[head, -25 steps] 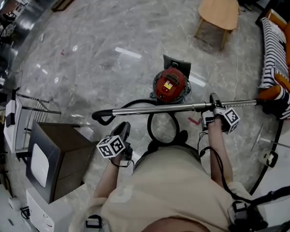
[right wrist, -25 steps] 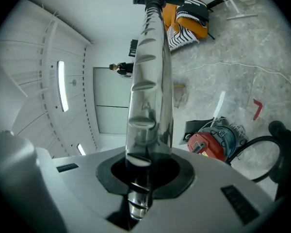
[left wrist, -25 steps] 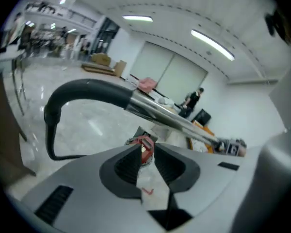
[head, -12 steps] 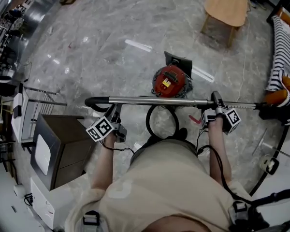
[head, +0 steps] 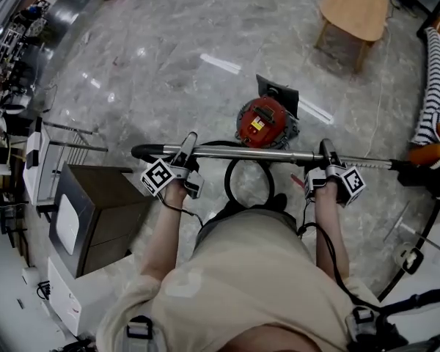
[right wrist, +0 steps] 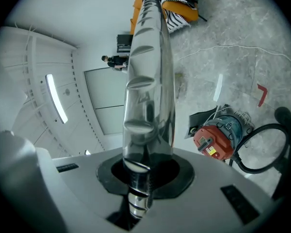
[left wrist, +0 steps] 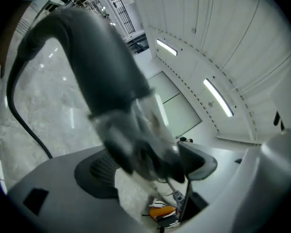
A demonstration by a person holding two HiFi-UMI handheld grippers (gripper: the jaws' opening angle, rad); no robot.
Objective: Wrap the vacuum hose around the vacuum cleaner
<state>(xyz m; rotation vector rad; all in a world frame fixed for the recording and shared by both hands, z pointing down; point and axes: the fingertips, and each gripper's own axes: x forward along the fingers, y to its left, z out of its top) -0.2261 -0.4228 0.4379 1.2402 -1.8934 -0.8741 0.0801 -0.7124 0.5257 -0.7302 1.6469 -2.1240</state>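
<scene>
Left tongs [head: 187, 155] just opening wide astride blurred black handle [left wrist: 97, 81], right tongs [head: 327, 155] clamped on metal tube [head: 249, 153], hose [head: 226, 182] loop at six o'clock of vacuum cleaner [head: 264, 122], bottom hidden by person [head: 257, 284]

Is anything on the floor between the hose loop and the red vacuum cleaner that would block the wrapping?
Nothing visible. The hose loop lies right beside the vacuum cleaner. The wand, held in the air, crosses above the gap, and the cabinet stands well off to the left.
</scene>
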